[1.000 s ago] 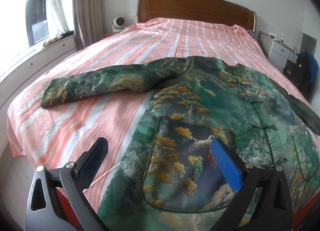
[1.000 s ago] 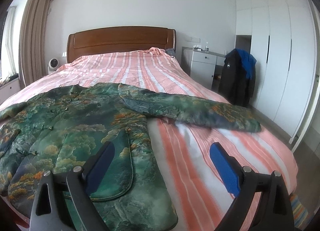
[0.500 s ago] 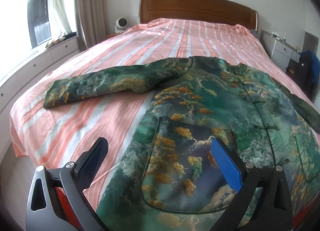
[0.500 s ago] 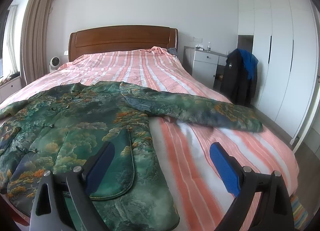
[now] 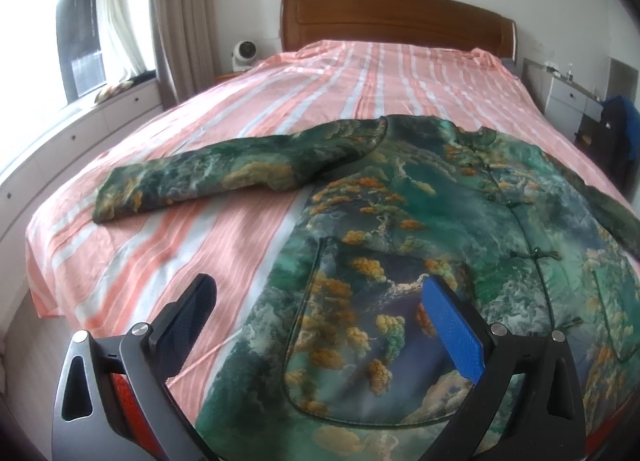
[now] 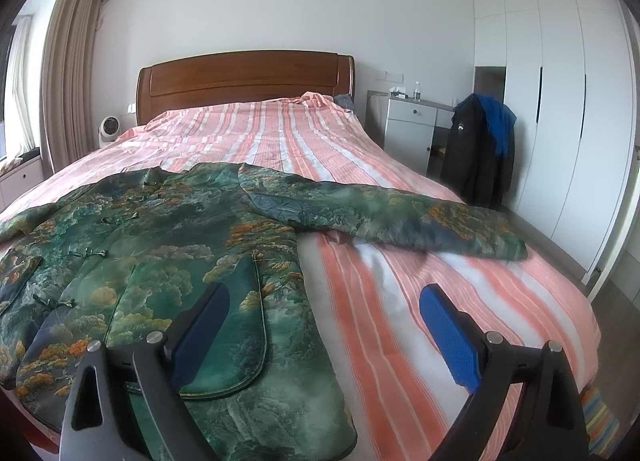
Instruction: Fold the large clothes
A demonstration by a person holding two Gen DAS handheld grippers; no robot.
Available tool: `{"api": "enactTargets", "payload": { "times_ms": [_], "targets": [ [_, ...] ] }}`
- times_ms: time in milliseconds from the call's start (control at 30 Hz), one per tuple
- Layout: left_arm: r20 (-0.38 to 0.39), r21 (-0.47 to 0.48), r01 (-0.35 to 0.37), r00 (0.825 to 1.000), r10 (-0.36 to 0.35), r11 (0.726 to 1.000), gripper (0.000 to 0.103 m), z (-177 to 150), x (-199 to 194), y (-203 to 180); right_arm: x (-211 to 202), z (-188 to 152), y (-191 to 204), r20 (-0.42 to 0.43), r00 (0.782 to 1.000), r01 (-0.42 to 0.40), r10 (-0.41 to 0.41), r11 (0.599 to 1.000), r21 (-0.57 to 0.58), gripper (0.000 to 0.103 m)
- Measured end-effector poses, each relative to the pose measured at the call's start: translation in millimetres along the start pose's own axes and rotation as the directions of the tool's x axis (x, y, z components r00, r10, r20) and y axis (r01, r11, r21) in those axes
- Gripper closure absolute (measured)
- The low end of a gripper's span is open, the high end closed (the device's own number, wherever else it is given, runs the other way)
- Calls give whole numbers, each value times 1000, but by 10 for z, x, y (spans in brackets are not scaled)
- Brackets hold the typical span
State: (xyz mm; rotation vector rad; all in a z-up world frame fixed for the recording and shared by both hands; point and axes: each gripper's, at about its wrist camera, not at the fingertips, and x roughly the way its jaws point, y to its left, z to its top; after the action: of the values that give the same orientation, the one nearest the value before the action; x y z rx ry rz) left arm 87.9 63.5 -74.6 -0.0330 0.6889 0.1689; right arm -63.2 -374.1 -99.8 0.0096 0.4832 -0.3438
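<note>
We see the jacket lying flat, front up, on the bed, both sleeves spread out to the sides. Left gripper hangs above the hem near the pocket, fingers spread, holding nothing. Right gripper is likewise spread and empty, over the jacket's edge and striped sheet. Dark coat hangs by the wardrobe.

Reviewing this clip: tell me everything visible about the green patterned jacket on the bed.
The jacket is green with a painted-looking landscape of orange-gold trees, in a satiny, slightly padded-looking fabric. It has a stand collar, knotted frog buttons down the closed front, and rounded patch pockets. It lies face up, spread flat on the striped bedspread, hem toward the cameras, both sleeves stretched outward. Both grippers, left and right, are open, holding nothing.
</note>
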Motion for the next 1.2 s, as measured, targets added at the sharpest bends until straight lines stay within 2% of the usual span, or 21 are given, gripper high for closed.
{"api": "enactTargets", "payload": {
  "times_ms": [1200],
  "targets": [
    [4,-12,-47,999,47,999,1,9,11,93,18,-32,52,-10,1000,-3,3,1000,-21,8]
  ]
}}
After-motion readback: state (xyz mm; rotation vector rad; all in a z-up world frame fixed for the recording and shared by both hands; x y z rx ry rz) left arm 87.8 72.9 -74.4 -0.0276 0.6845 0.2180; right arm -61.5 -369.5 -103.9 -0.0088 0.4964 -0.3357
